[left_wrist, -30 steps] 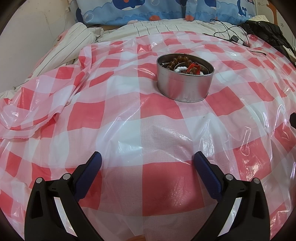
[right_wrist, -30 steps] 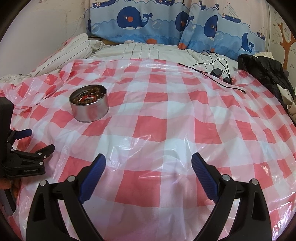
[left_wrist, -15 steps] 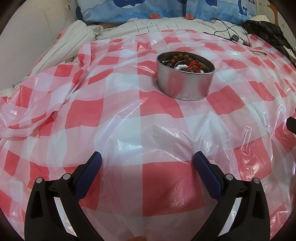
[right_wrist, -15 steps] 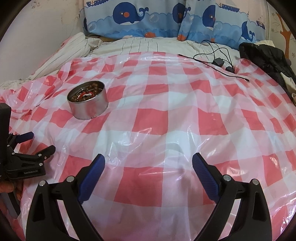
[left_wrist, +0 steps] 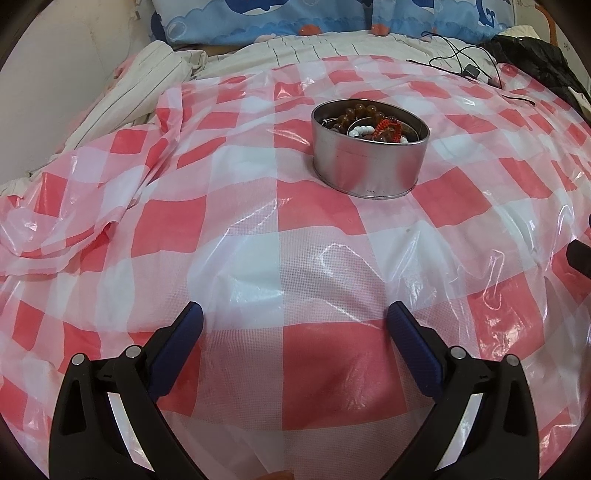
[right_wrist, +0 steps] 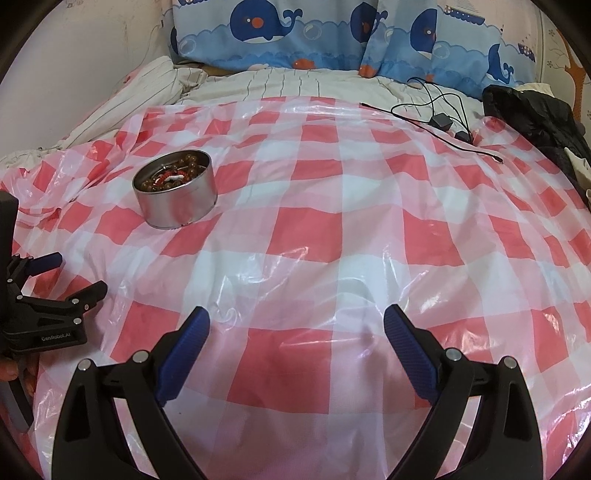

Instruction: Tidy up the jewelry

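Note:
A round metal tin (left_wrist: 369,162) stands on the red-and-white checked plastic sheet (left_wrist: 240,221). Inside it lie brown bead strands, a white bead strand and a red corded piece (left_wrist: 388,127). My left gripper (left_wrist: 295,321) hovers open over the sheet, well short of the tin, with nothing between its fingers. In the right wrist view the same tin (right_wrist: 175,197) sits at the far left, and my right gripper (right_wrist: 297,321) is open and empty above the sheet. The left gripper (right_wrist: 68,275) shows at the left edge there, also open.
Whale-print blue pillows (right_wrist: 277,33) line the back. A striped blanket (right_wrist: 147,96) lies at the back left. Black cables with small adapters (right_wrist: 439,120) rest on the sheet's far right, beside a black jacket (right_wrist: 535,118).
Both views have tilted slightly, so the tin sits a little lower in frame. Both grippers stay open and empty, and nothing on the sheet has moved.

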Demonstrator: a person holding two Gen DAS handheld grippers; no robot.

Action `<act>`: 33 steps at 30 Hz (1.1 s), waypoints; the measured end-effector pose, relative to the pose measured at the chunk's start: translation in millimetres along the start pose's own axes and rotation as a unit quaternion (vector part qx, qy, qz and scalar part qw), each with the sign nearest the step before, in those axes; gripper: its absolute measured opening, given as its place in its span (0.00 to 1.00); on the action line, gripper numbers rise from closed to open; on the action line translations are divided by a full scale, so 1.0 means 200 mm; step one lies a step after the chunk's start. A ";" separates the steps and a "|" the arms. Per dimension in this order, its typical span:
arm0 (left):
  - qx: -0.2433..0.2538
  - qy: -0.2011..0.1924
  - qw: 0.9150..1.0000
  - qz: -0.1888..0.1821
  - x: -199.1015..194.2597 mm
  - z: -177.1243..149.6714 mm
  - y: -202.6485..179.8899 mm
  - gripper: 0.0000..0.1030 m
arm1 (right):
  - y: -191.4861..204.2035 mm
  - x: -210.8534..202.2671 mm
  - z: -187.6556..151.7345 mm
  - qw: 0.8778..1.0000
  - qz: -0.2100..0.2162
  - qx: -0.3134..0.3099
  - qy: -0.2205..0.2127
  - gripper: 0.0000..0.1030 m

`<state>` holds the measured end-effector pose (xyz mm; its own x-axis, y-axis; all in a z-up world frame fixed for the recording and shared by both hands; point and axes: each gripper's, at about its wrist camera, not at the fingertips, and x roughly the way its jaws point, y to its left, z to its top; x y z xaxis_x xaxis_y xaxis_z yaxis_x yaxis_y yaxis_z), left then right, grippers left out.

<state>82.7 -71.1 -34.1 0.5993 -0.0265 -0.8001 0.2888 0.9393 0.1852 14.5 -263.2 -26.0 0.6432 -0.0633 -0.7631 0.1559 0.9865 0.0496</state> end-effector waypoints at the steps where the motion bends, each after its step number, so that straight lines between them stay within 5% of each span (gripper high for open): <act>1: 0.000 0.000 1.000 0.000 0.00 0.00 0.00 0.93 | 0.00 0.00 0.00 1.000 0.000 0.000 0.000 0.89; 33: 0.003 0.002 1.000 0.001 0.02 -0.01 -0.01 0.93 | 0.01 0.00 0.00 1.000 -0.011 -0.005 -0.002 0.89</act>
<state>82.8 -71.9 -38.0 0.5970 -0.0223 -0.8020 0.2909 0.9376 0.1905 14.8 -260.4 -26.2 0.6421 -0.0851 -0.7619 0.1621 0.9864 0.0264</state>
